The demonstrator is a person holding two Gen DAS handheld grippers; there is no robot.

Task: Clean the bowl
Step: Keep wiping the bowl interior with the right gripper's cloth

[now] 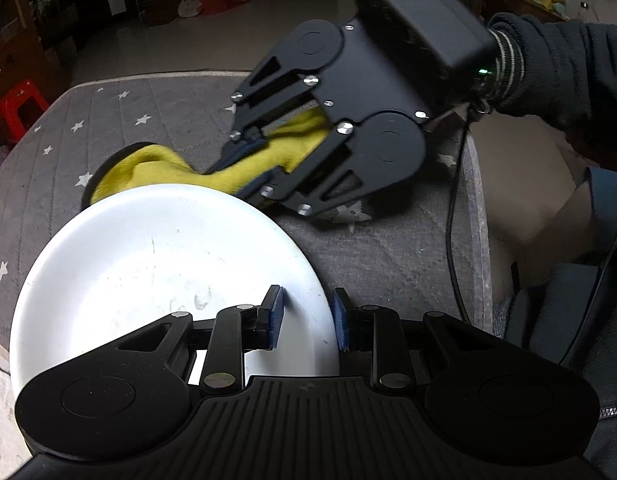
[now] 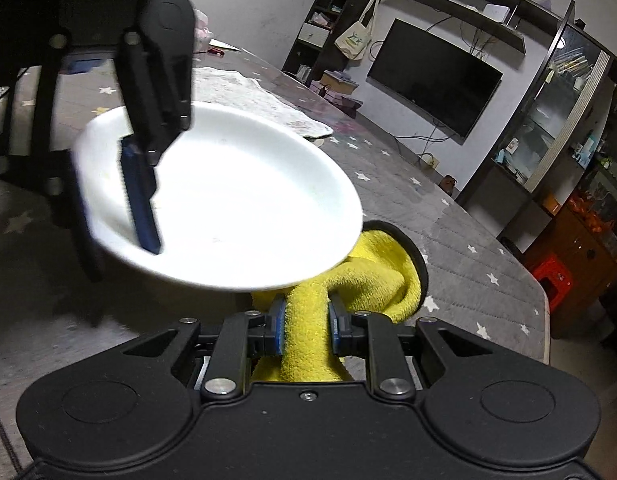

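the left gripper (image 1: 308, 316) pinches the shallow white ceramic bowl's (image 1: 148, 264) rim; the right gripper (image 2: 306, 330) clamps the fuzzy yellow cloth (image 2: 308, 340) beside it.

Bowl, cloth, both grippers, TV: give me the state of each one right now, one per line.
Bowl: lifted and tilted, rim clamped, faint smudges inside.
Yellow cloth: bunched, pinched in the middle, its loose end under the bowl's rim.
Left gripper: shut on the bowl's rim.
Right gripper: shut on the yellow cloth.
TV: screen dark, off.
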